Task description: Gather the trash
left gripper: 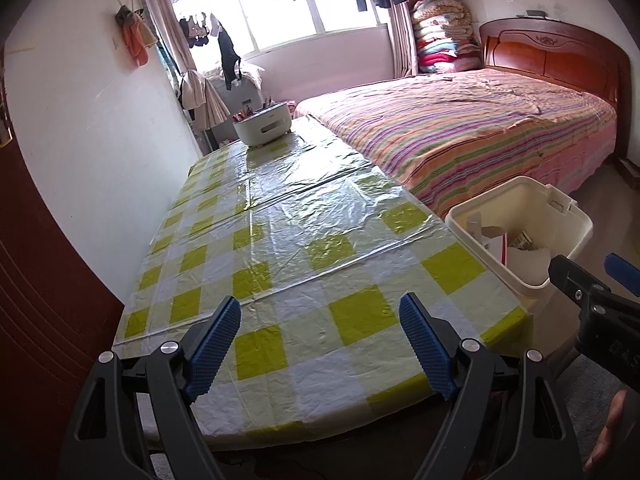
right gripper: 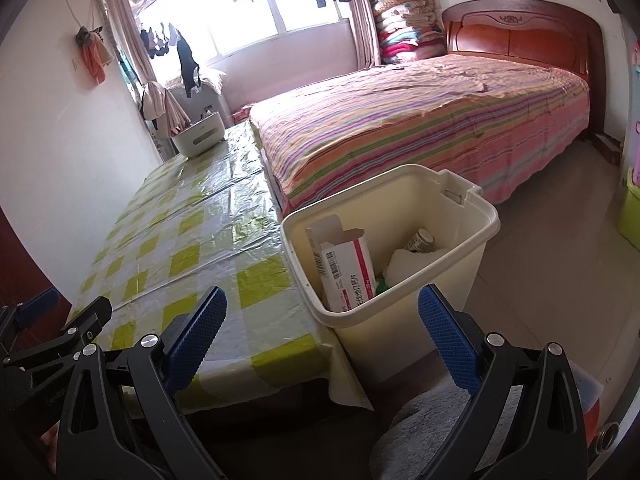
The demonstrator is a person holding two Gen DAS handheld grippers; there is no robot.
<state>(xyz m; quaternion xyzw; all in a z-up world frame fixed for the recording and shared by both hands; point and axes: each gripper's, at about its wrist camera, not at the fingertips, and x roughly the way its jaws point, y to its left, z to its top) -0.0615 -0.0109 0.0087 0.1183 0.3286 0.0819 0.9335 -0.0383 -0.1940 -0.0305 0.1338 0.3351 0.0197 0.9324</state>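
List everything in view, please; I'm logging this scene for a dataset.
table: one, green-and-white checked plastic cover, along the left wall
caddy: one, white, far end of table, holding pens
bin: one, cream, on the floor at the table's right edge
medicine box: one, white and red, upright in bin
small bottle: one, labelled, in bin
bed: one, striped cover, wooden headboard
folded quilts: one stack, mixed colours, by headboard
left gripper: jaws open
right gripper: jaws open
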